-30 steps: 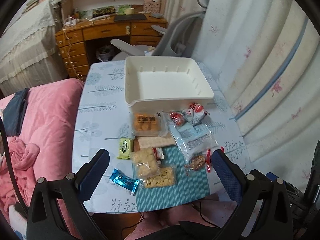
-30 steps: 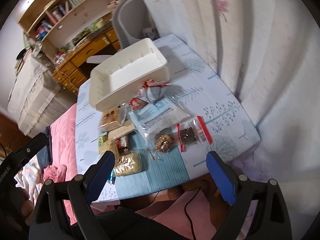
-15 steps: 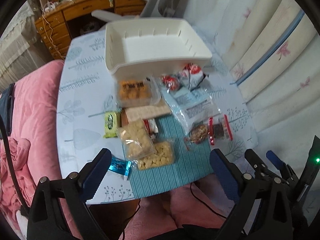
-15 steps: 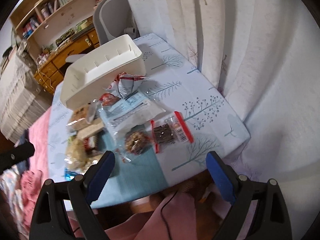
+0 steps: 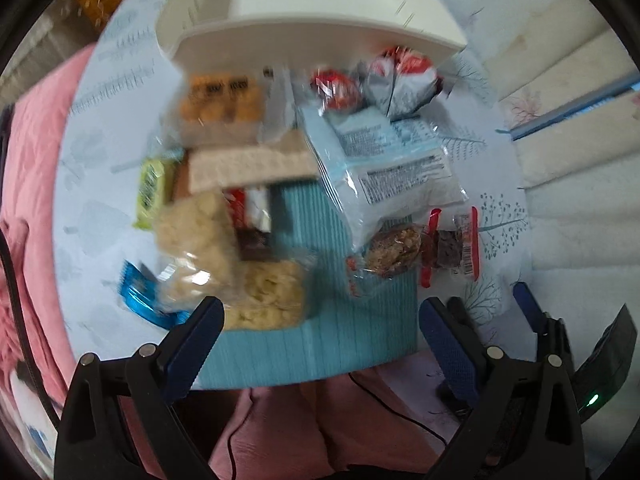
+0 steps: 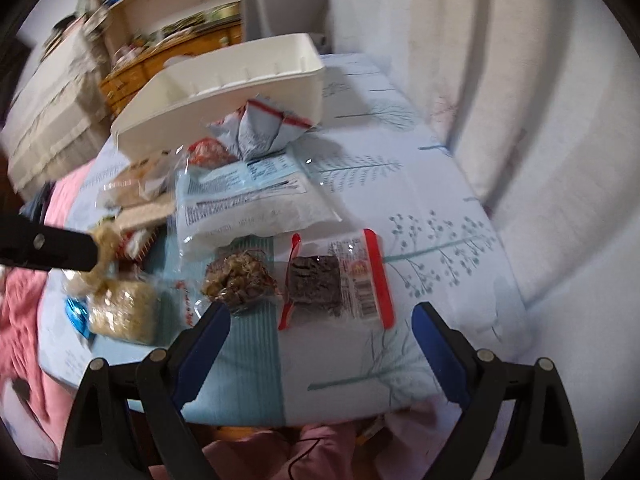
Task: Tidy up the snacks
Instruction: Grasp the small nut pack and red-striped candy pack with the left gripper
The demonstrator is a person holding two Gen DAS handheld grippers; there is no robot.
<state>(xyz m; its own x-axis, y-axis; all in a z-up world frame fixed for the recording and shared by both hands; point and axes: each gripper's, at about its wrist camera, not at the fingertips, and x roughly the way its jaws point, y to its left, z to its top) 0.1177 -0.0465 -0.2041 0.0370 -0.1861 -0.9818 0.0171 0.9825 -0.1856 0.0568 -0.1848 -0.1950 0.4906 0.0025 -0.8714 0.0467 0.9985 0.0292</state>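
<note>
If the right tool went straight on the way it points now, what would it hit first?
Most likely the dark brownie packet with red strips, lying on the table just beyond the open right tool. The nut-cluster packet sits just to its left. Depth is uncertain in this fisheye view.

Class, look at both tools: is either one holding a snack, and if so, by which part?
Nothing is held. The left tool and the right tool are both open above the snacks.
</note>
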